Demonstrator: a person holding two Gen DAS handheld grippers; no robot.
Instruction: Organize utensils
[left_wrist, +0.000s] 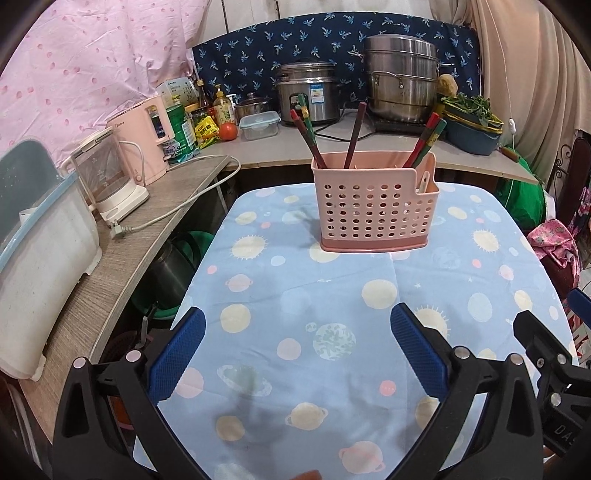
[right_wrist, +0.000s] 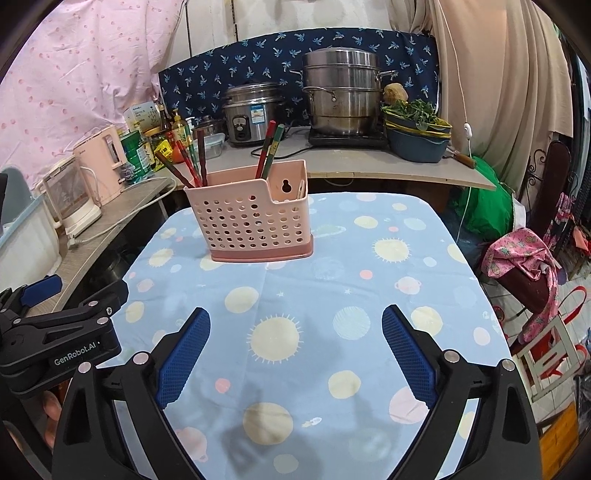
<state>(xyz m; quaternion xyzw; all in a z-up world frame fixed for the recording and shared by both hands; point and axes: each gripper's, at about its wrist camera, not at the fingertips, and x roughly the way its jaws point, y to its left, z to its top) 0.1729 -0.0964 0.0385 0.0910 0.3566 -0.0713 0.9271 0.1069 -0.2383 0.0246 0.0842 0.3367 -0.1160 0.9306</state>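
Pink utensil caddy (left_wrist: 375, 208) stands alone on your tablecloth (left_wrist: 295, 295); both grippers (left_wrist: 297, 354) (right_wrist: 295, 354) gape wide, empty.

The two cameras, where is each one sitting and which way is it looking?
Left wrist view: sits on the left claw, looking forward and down over the blue tablecloth at the pink utensil holder; its open blue fingers show, and the right claw beside it.
Right wrist view: sits on the right claw, facing the same way; its open fingers show, and the left claw beside it.
Both share the holder, chopsticks, tablecloth and steel pots.
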